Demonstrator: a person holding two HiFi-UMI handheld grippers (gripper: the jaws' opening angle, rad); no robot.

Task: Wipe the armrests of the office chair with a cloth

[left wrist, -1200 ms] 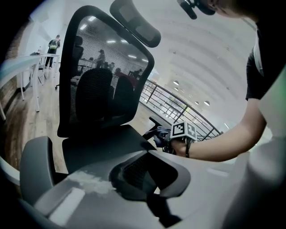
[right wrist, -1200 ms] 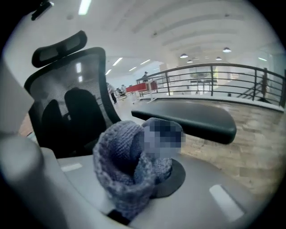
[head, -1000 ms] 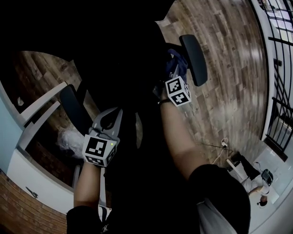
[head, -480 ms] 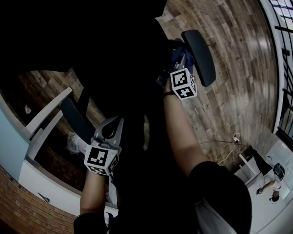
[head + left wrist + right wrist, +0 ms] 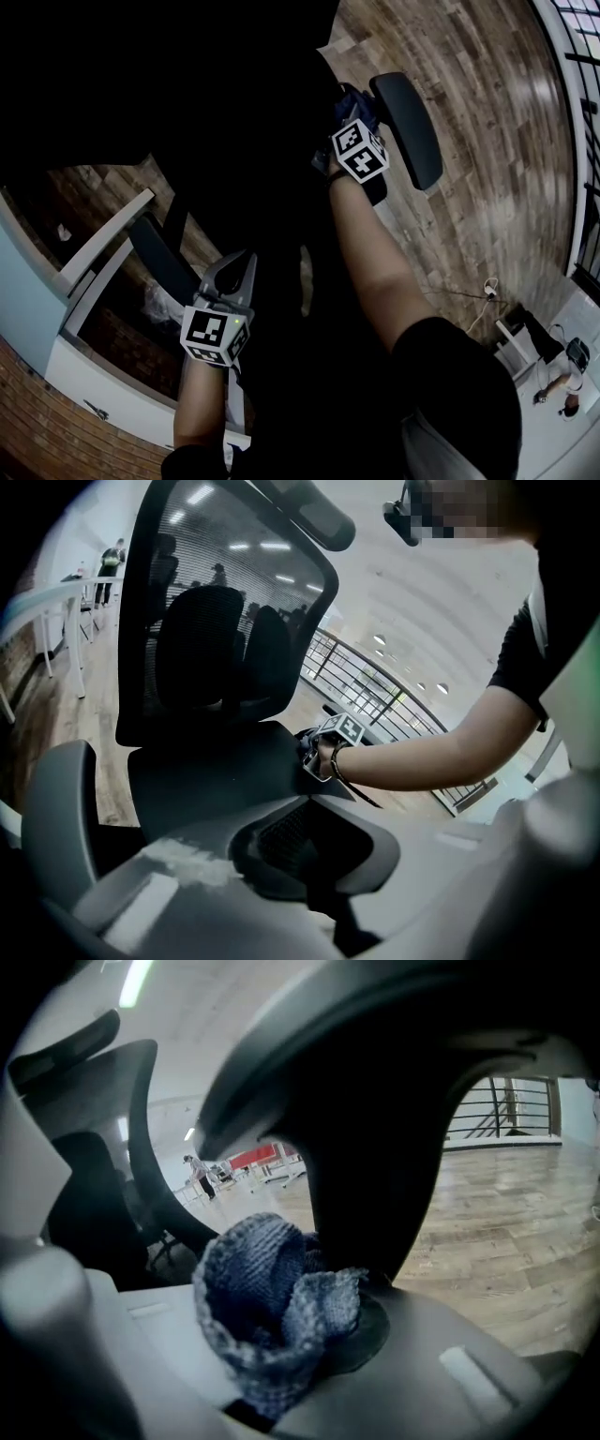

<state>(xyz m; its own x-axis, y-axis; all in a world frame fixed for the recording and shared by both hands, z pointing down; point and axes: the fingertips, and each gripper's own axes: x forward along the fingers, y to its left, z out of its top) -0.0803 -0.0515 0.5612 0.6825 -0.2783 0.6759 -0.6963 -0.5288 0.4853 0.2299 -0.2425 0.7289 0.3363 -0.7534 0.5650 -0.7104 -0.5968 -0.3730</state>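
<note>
Blue cloth (image 5: 258, 1288) in right gripper (image 5: 286, 1344)

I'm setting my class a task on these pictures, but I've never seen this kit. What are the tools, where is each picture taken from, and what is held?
A person holds a two-jaw gripper in each hand; the patterned cubes belong to them. One picture looks down from a head camera; the other two cameras ride on the grippers. The right gripper is clamped on a blue knitted cloth beside the office chair's armrest. The left gripper is closed and empty, facing the seat.
</note>
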